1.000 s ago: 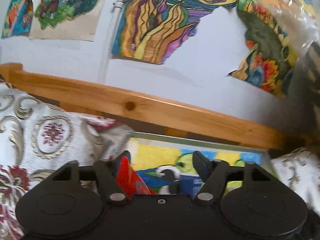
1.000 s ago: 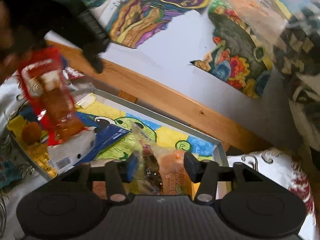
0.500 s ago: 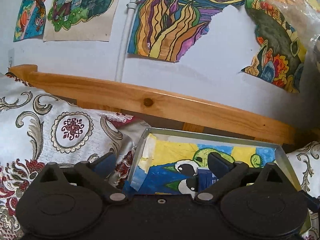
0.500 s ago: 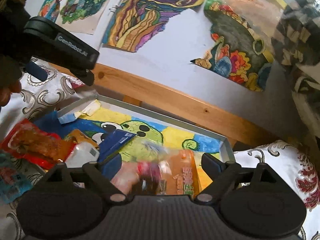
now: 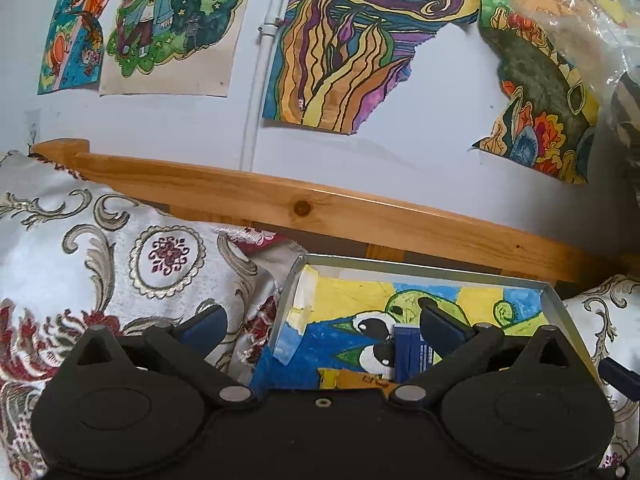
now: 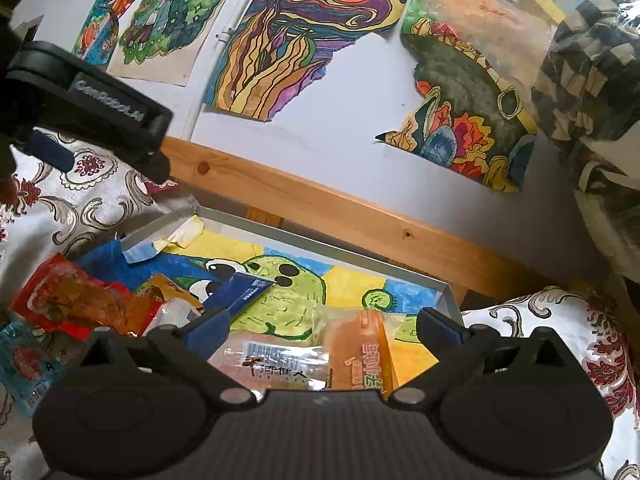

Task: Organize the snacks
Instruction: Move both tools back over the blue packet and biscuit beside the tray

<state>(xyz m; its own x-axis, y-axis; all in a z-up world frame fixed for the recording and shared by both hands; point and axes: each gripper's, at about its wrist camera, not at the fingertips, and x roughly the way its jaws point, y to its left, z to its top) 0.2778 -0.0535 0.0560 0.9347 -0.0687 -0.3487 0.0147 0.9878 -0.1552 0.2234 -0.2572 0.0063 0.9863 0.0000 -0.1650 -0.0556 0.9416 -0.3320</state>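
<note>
The left gripper [image 5: 322, 326] hangs with its jaws spread wide and nothing between them, its left finger over the patterned bedcover [image 5: 100, 248] and its right finger over the metal tray [image 5: 420, 267]; the right gripper [image 6: 324, 326] is likewise spread wide and empty, poised above the near part of the tray [image 6: 332, 254].

The tray lies on the bedcover beside the wooden rail [image 5: 320, 208], its floor lined with a coloured drawing of a green cartoon face [image 6: 280, 292]; a strip of peeled tape [image 6: 180, 236] curls at its far left corner.

Inside the tray, toward the near edge, a clear-wrapped snack with a barcode label [image 6: 276, 360] lies just beside an orange-wrapped snack [image 6: 360, 352], the two touching, both below the right gripper's fingers; a dark blue packet [image 6: 244, 290] rests tilted near the middle left of the tray, also showing from the left wrist [image 5: 410, 346].

Over the tray's left edge sits a red packet [image 6: 68, 298] against a small orange packet [image 6: 164, 288] and a white-wrapped item [image 6: 178, 312]; whether the red one lies in or out of the tray cannot be told; a light blue packet [image 6: 28, 364] lies on the bedcover, outside the tray at its near left.

Coloured drawings [image 5: 340, 48] hang on the wall above the rail.
</note>
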